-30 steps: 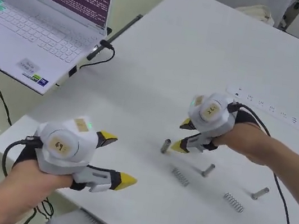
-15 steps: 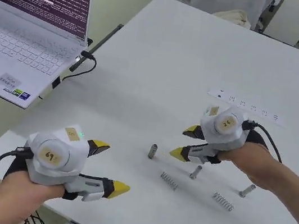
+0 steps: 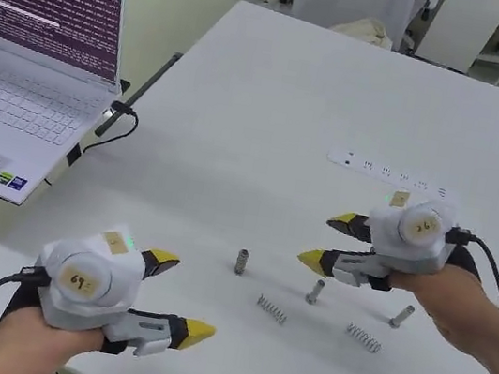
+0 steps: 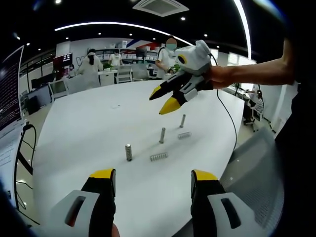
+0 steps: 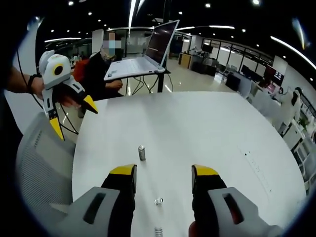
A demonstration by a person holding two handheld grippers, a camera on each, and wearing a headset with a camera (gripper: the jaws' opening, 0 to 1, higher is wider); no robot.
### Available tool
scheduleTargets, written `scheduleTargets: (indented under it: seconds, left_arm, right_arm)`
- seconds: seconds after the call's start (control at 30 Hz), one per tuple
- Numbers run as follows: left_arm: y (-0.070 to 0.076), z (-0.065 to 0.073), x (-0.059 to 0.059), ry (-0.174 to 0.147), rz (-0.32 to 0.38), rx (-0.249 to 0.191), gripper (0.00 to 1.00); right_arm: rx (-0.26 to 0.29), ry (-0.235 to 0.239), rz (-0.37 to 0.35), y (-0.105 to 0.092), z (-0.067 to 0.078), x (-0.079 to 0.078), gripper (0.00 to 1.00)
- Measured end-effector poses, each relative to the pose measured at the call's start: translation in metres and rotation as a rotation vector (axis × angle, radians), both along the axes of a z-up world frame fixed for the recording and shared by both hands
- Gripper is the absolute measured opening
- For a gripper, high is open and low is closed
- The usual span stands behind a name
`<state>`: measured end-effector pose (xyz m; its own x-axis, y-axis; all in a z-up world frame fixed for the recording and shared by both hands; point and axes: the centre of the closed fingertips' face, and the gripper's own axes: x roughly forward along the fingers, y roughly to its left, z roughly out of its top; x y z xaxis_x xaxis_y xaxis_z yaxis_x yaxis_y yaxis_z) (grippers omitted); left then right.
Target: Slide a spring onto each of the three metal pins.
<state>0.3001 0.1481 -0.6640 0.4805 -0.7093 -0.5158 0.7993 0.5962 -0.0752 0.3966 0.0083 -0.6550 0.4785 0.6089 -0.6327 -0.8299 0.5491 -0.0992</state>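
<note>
**One pin sprung, two bare, both claws apart**

On the white desk (image 3: 272,105), the first pin (image 3: 241,262) is standing upright and wearing a spring around its shaft. To its right, the second pin (image 3: 315,291) and the third pin (image 3: 402,316) are standing bare. One loose spring (image 3: 272,309) is lying flat between the first and second pins, a little nearer the person. The other loose spring (image 3: 363,338) is lying the same way between the second and third pins.

The right claw (image 3: 325,239) is hovering just above and behind the second pin, with its jaws apart and gripping nothing. The left claw (image 3: 180,295) is hanging over the near edge of the desk, well apart from the pins, and its jaws are also spread and empty.

A laptop (image 3: 22,66) is sitting open off the desk's left side. A power strip (image 3: 385,171) is lying on the desk beyond the right claw.
</note>
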Motion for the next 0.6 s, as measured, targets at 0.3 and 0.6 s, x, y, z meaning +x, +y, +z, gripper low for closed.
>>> scheduleTargets:
  seconds: [0.3,0.6]
  left_arm:
    - [-0.009,0.000,0.001,0.002,-0.022,-0.002,0.57]
    - [-0.014,-0.002,-0.002,0.009,-0.040,0.002,0.57]
  right_arm:
    - [0.035,-0.003,-0.073,-0.029,-0.002,-0.022,0.48]
    - [0.087,-0.005,-0.172,-0.057,0.000,-0.046,0.52]
